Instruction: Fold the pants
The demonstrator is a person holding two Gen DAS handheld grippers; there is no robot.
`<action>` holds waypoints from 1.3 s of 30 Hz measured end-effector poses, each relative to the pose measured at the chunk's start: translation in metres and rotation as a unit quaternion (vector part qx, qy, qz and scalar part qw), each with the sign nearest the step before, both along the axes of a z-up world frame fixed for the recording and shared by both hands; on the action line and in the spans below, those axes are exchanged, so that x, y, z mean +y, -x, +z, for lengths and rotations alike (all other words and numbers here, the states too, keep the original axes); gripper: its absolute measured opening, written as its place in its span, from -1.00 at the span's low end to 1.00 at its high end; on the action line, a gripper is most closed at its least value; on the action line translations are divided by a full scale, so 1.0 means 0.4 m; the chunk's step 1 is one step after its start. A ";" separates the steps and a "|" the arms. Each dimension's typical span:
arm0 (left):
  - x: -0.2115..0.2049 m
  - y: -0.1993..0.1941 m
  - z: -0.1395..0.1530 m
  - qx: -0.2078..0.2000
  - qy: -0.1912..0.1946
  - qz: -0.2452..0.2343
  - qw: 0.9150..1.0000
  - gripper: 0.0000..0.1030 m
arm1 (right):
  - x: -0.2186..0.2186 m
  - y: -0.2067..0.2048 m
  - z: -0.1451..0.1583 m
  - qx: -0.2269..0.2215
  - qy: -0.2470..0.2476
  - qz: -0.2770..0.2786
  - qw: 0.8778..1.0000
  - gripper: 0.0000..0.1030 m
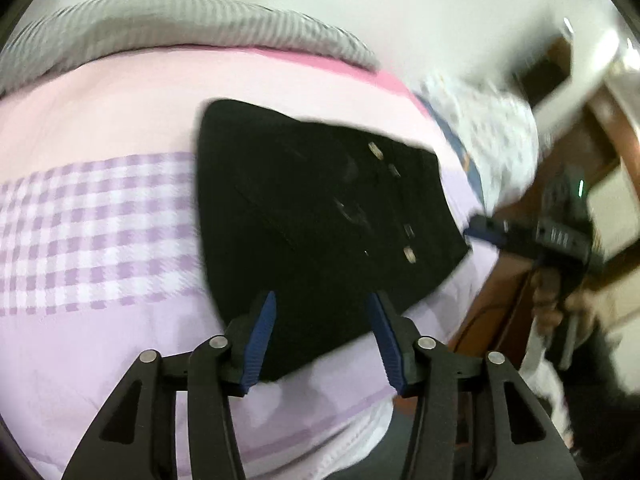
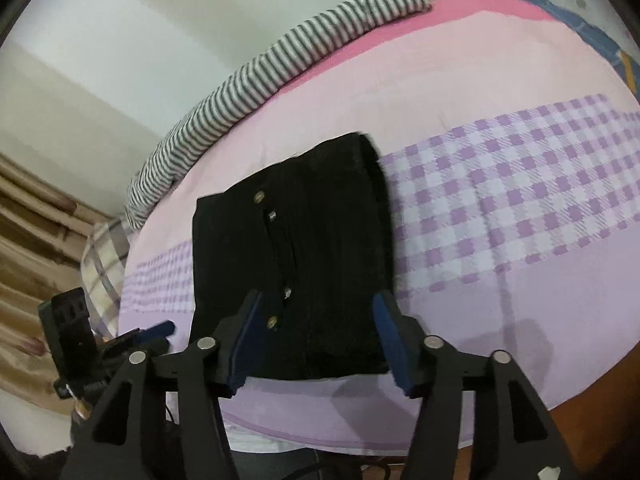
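Black pants (image 1: 312, 200) (image 2: 328, 240), folded into a compact rectangle with small metal buttons showing, lie flat on the pink and purple bed cover (image 1: 100, 220) (image 2: 520, 208). My left gripper (image 1: 323, 298) hovers over the near edge of the pants, blue pads apart, nothing pinched between them. My right gripper (image 2: 319, 296) stands the same way over the near edge from its side, jaws apart and empty. In the left wrist view the right gripper (image 1: 492, 230) sits just off the pants' right corner, held by a hand (image 1: 548, 304). The left gripper (image 2: 160, 328) shows at the pants' left corner.
A grey striped rolled cloth (image 1: 180, 24) (image 2: 280, 64) runs along the far side of the bed by the white wall. A floral pillow (image 1: 492, 132) and a plaid pillow (image 2: 100, 264) lie at the bed's ends. A wooden bed frame (image 1: 516, 280) and a beige curtain (image 2: 32, 240) border it.
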State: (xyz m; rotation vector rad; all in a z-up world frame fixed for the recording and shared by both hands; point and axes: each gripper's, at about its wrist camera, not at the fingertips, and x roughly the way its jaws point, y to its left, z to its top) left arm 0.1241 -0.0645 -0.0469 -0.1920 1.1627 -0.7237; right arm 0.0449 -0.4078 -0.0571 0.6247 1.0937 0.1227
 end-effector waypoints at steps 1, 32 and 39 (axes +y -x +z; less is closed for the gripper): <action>0.015 -0.012 -0.003 0.008 0.009 0.012 1.000 0.00 | -0.018 -0.005 -0.008 0.002 -0.010 -0.004 1.000 0.10; 0.048 -0.156 -0.150 0.118 0.071 0.023 0.990 0.12 | -0.053 -0.182 -0.198 0.021 -0.184 0.085 0.979 -0.08; 0.095 -0.176 -0.174 0.132 0.099 0.046 0.985 0.17 | -0.057 -0.170 -0.198 0.018 -0.184 0.082 0.979 -0.09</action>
